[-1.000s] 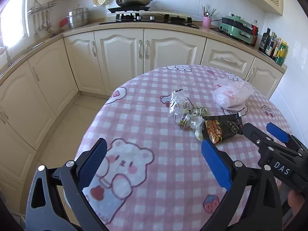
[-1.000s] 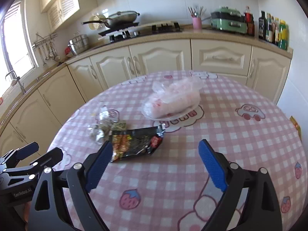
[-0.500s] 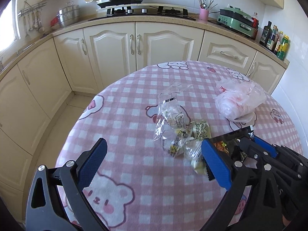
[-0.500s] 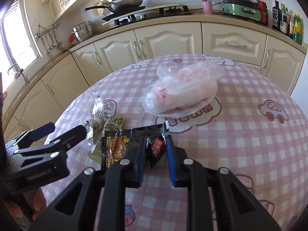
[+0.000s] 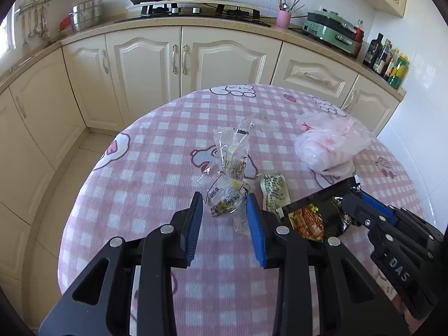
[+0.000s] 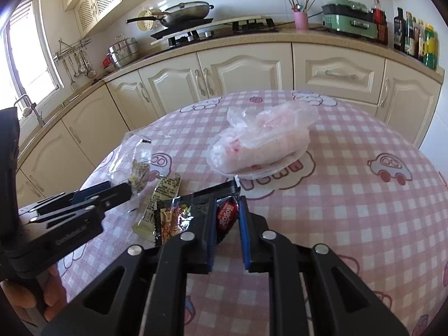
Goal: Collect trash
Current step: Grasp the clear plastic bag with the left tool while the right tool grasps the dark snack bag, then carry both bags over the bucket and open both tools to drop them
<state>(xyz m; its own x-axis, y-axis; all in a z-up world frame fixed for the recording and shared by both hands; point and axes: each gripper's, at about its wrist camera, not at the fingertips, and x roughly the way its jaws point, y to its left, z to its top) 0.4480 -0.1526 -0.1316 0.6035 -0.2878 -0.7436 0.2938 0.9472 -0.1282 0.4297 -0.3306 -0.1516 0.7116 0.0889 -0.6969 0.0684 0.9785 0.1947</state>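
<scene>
Trash is lying in a loose cluster near the middle of the round table [image 5: 156, 173], on its pink checked cloth: clear wrappers [image 5: 228, 168], a pale green packet [image 5: 273, 190] and a black snack packet [image 6: 190, 212], with a bunched plastic bag [image 6: 260, 142] a little farther back. Both tools have just been closing after standing wide a second ago. The right gripper [image 6: 226, 221] is now clamping the red-printed end of the black snack packet. The left gripper [image 5: 225, 215] is narrowing around the nearest clear wrapper, which is sitting between its blue pads; whether they are pressing it yet is unclear. So two pieces are probably about to be lifted together.

Only the right wrist view is showing the red end pinched between the pads and a person's hand [image 6: 42, 294] holding the left tool. Only the left wrist view is showing the clear wrapper inside the left jaws and the black snack packet tilting up off the cloth.
</scene>
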